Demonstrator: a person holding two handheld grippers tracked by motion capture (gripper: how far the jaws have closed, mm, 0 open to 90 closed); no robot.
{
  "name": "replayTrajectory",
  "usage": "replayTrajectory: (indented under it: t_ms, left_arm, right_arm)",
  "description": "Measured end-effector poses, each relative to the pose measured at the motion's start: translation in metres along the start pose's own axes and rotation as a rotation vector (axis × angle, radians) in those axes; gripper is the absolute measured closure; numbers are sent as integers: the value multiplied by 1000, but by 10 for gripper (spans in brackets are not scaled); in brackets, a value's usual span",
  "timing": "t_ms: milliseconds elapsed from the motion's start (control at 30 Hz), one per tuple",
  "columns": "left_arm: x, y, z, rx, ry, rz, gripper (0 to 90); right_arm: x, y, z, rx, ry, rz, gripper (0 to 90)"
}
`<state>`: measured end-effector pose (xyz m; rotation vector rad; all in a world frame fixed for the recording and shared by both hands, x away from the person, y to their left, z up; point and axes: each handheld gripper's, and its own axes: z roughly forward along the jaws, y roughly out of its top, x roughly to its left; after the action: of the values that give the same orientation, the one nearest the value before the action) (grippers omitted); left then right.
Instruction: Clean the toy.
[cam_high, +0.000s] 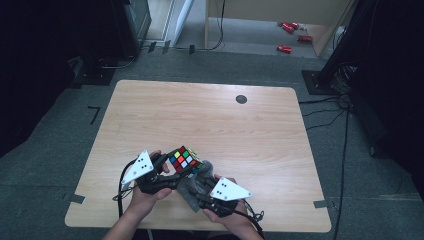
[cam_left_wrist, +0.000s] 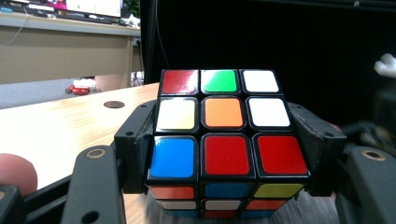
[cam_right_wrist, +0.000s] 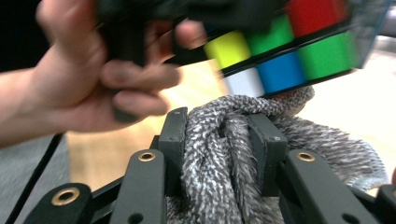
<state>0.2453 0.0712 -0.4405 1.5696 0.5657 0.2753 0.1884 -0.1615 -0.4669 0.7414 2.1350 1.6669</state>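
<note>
High view: near the lower middle of the frame, the left gripper (cam_high: 167, 172) is clamped on a cube (cam_high: 184, 160), held just above the tabletop (cam_high: 210, 120). Just right of it and lower, the right gripper (cam_high: 197, 192) is closed on a grey cloth (cam_high: 192, 185) that touches the cube's underside. Both hands come in from the bottom edge. A dark round hole (cam_high: 241, 99) sits in the tabletop at upper right, and red cans (cam_high: 290, 27) lie on the floor at the top.

Left gripper view: the cube (cam_left_wrist: 224, 140) fills the centre, both jaws pressed against its left and right sides. The cloth (cam_left_wrist: 289, 207) shows below it, at the bottom edge.

Right gripper view: the jaws pinch a bunched fold of cloth (cam_right_wrist: 219, 154) at centre. The cube (cam_right_wrist: 289, 51), blurred, rests on the cloth at upper right. The left hand (cam_right_wrist: 93, 70) holding its gripper is at upper left.
</note>
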Motion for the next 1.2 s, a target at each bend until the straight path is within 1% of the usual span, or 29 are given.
replayTrajectory:
  t_ms: [67,100,133,167,267,300,333,367,433,467,500,533,567,600,633,700,733,800,833,867,933,967,1000,1067,1100,1167,1200]
  left_arm:
    - [1,0,-1,1,4,1,346]
    - [1,0,-1,0,5,-2,346]
    - [1,0,-1,-2,1,-6,346]
    - [0,0,0,-4,-5,-8,346]
    - [-2,0,1,7,-13,4,346]
    - [-2,-1,2,8,-13,4,346]
    - [-3,-1,3,10,-12,5,345]
    - [-2,-1,3,10,-12,2,345]
    - [0,-1,1,1,-10,-8,345]
    - [2,0,0,0,5,-4,346]
    - [3,0,-1,3,10,-2,345]
    - [4,0,-2,2,17,-4,346]
    - [6,0,-3,-2,20,-10,346]
    - [7,1,-4,-6,25,-12,346]
    - [7,1,-5,-6,29,-12,346]
    - [9,2,-6,-11,34,-11,345]
    - [9,2,-7,-11,35,-11,346]
    - [10,2,-7,-11,39,-12,345]
    - [10,2,-7,-10,40,-12,345]
    - [10,2,-7,-9,43,-13,346]
    - [12,1,-6,-3,48,-14,345]
    - [12,0,-6,-1,50,-13,345]
    - [12,-1,-5,-1,51,-15,346]
    - [13,-2,-4,6,53,-15,346]
    - [13,-2,-4,7,53,-16,346]
    - [13,-3,-3,11,57,-15,345]
    - [13,-4,-3,13,58,-18,346]
  right_arm:
    - [4,0,2,12,15,-19,642]
    - [3,0,2,12,9,-22,643]
    - [0,1,0,6,-7,-15,645]
    - [-5,2,-2,-2,-29,-1,648]
    - [-20,2,-10,-29,-104,67,652]
    - [-22,2,-12,-35,-108,79,652]
    - [-21,2,-12,-39,-97,78,652]
    - [-19,2,-11,-37,-78,64,652]
    - [-10,3,-7,-16,-37,24,651]
    - [-7,2,-5,-8,-9,11,651]
    - [-4,1,-3,-7,29,0,652]
    - [-2,1,-3,-4,44,-11,651]
    - [-1,2,-3,-1,49,-27,652]
    - [-1,4,-4,0,40,-39,652]
    - [-4,6,-7,-2,25,-40,654]
    - [-17,11,-16,-20,-30,-23,656]
    - [-26,12,-22,-26,-76,-10,658]
    - [-49,12,-35,-24,-195,24,660]
    - [-62,9,-41,-11,-263,65,660]
    - [-75,5,-46,14,-331,114,660]
    - [-100,-6,-55,93,-466,191,661]
    - [-110,-14,-58,130,-518,231,662]
    - [-119,-22,-60,154,-553,266,662]
    - [-134,-37,-64,176,-576,348,662]
    - [-138,-42,-64,189,-586,364,662]
    - [-141,-48,-63,210,-599,368,658]
    - [-142,-51,-62,218,-598,372,646]
